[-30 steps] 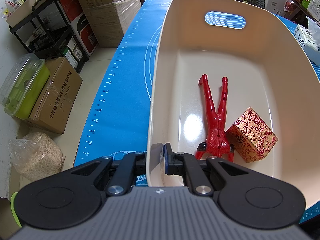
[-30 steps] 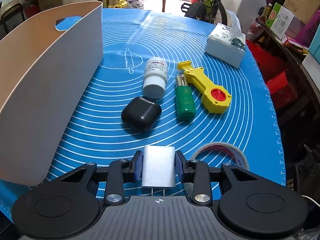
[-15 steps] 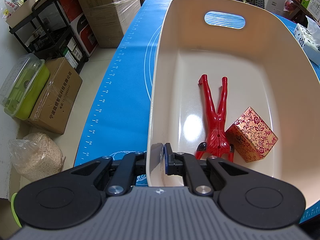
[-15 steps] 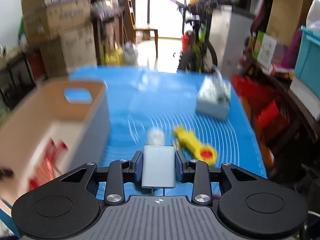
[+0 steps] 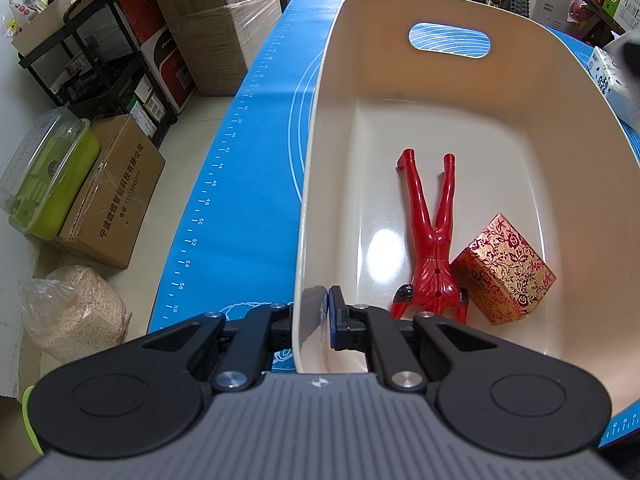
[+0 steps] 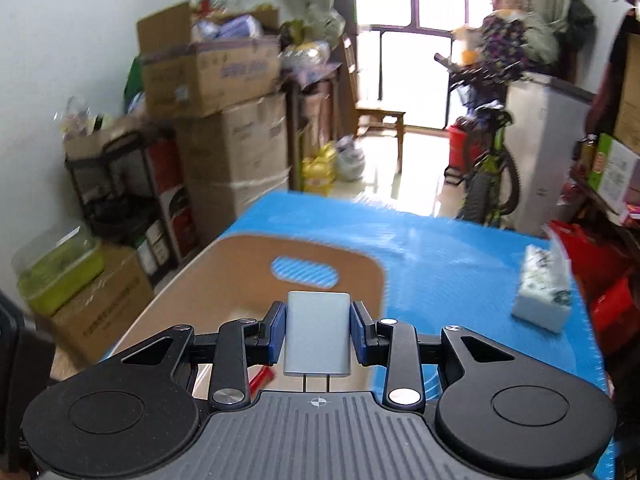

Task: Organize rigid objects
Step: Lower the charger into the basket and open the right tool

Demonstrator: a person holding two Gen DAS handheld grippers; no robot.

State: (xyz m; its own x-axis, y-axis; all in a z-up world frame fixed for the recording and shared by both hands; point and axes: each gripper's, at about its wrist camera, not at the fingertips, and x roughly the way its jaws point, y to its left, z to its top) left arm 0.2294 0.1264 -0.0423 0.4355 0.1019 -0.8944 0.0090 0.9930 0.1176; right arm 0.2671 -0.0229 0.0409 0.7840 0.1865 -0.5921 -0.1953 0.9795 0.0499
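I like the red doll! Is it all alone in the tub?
No, a gold-and-red patterned box lies beside the red doll in the tub.

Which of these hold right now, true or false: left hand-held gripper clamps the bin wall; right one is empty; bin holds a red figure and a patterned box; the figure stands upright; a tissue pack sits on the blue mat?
1. The left hand-held gripper is shut on the bin wall. True.
2. The right hand-held gripper is empty. False: it is shut on a white charger.
3. The bin holds a red figure and a red-and-gold patterned box. True.
4. The figure stands upright. False: it lies flat on the bin floor, touching the box.
5. A tissue pack sits on the blue mat. True.
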